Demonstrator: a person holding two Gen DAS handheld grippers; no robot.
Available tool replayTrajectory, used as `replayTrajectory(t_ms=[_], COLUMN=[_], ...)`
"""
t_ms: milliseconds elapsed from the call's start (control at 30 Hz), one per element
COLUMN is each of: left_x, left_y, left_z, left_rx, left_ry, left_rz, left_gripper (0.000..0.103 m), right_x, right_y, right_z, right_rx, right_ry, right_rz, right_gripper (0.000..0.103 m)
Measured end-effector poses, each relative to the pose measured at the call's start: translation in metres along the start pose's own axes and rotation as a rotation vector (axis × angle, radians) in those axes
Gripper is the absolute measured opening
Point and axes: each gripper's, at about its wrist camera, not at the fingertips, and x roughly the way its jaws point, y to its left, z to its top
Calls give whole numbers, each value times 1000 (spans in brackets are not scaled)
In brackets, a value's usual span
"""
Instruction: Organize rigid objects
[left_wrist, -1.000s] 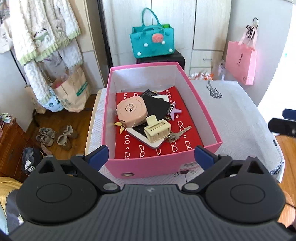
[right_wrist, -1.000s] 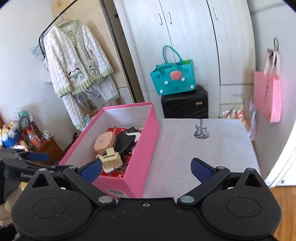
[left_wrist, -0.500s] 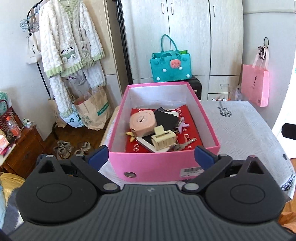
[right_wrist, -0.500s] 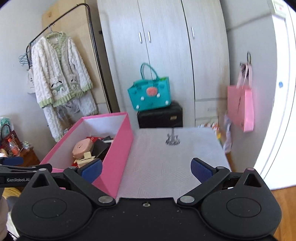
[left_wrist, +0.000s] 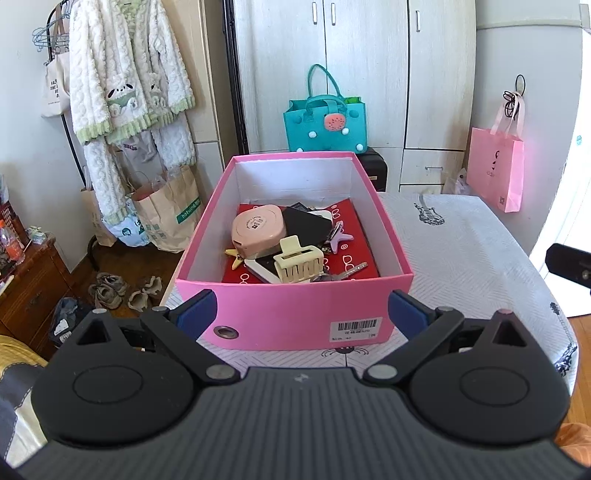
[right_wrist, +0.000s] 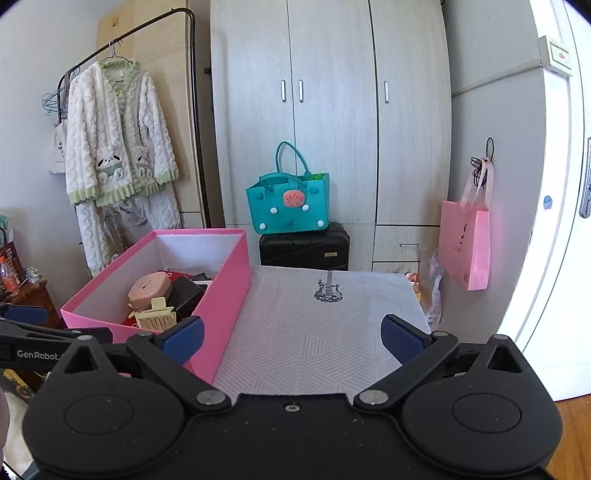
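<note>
Holding both grippers spread wide and empty: your left gripper (left_wrist: 301, 314) faces the pink box's (left_wrist: 295, 317) near wall, your right gripper (right_wrist: 291, 338) hangs over the bare tablecloth (right_wrist: 332, 332) beside it. Box sits at the table's left edge; cream hair claw (left_wrist: 297, 260), pink tape measure (left_wrist: 256, 230), keys (left_wrist: 343, 273) lie inside.

My jaws carry blue pads on black arms. Before me the box (left_wrist: 295, 317) is pink outside, white inside, lined in red with white glasses shapes. The desk (right_wrist: 317, 343) cloth is white with grey chevrons and a black guitar print (right_wrist: 328, 290).
</note>
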Motion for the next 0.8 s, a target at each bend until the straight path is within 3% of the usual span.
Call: replayTrajectory(t_ms=[500,800], left_x=[-6,2], left_y=[-3,2], left_z=[-8,-12], left_rx=[-2,-24], left_ry=[-84,-78], left_rz=[-16,-13], left_gripper=[100,101], right_x=[1,10], right_y=[-5,1], right_z=[-14,-22], right_rx=[16,-11], right_ry=[-31,-31], right_rz=[-33,-40], right_gripper=[103,103])
